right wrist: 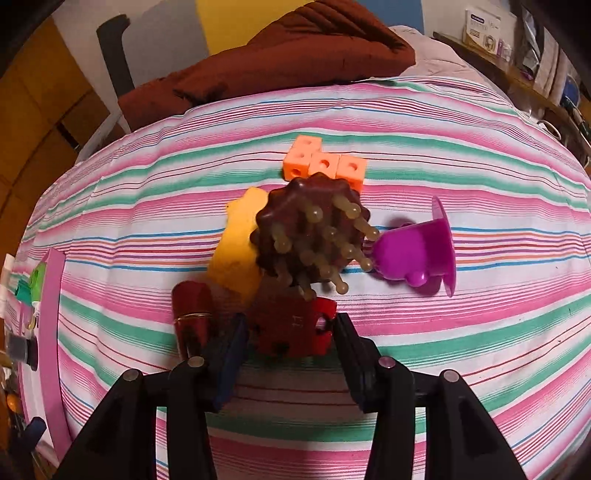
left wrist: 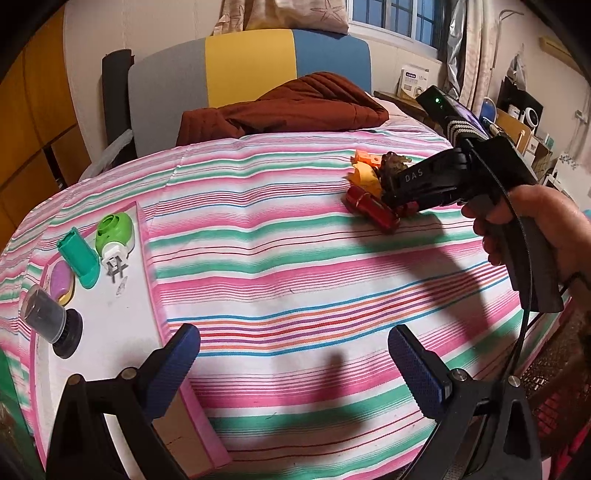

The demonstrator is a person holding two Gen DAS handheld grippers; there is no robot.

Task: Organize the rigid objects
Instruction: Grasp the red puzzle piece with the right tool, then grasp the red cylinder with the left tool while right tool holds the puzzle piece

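A striped pink, green and white sheet [left wrist: 280, 236] is covering the bed, a brown quilt [left wrist: 288, 107] is lying bunched against a grey, yellow and blue headboard [left wrist: 251, 62], and a barred window [left wrist: 399, 18] is showing darkness beyond cluttered shelves [left wrist: 517, 110].

Glossy red plastic block [right wrist: 295, 328], rubbery brown brush [right wrist: 310, 236], matt striped cloth [right wrist: 443, 369]

Red block [right wrist: 295, 328] lies on the striped bed between the tongs [right wrist: 291, 332], a brown spiky brush [right wrist: 310, 236] leaning over it, red tube [right wrist: 194, 314] alongside.
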